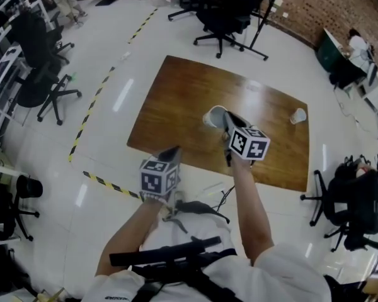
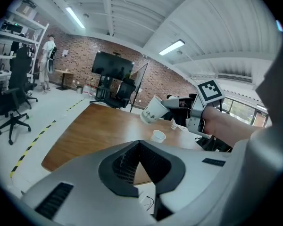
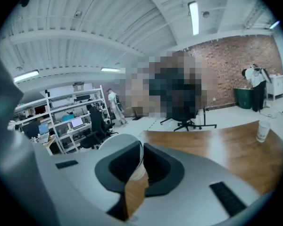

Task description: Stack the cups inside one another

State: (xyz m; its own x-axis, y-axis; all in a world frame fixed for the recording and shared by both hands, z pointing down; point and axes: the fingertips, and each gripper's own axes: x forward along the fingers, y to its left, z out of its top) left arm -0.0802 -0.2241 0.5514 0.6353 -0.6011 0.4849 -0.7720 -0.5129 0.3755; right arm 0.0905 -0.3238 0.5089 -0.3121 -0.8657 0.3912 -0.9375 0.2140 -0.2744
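My right gripper [image 1: 225,119] is shut on the rim of a white paper cup [image 1: 215,116] and holds it tilted in the air above the middle of the wooden table [image 1: 176,99]. In the right gripper view the cup's wall [image 3: 137,171] runs down between the jaws. A second white cup [image 1: 297,116] stands upright near the table's right edge, also visible as a small cup [image 3: 263,130] far right. My left gripper [image 1: 174,150] hangs off the table's front edge, shut with nothing in it. From the left gripper view the held cup [image 2: 153,110] shows above a standing cup [image 2: 158,136].
Office chairs [image 1: 222,14] stand beyond the table, and others [image 1: 41,74] at the left. Yellow-black tape [image 1: 91,109] marks the white floor. A black chair and bags [image 1: 359,206] sit at the right. A person [image 3: 253,79] stands by a green bin far off.
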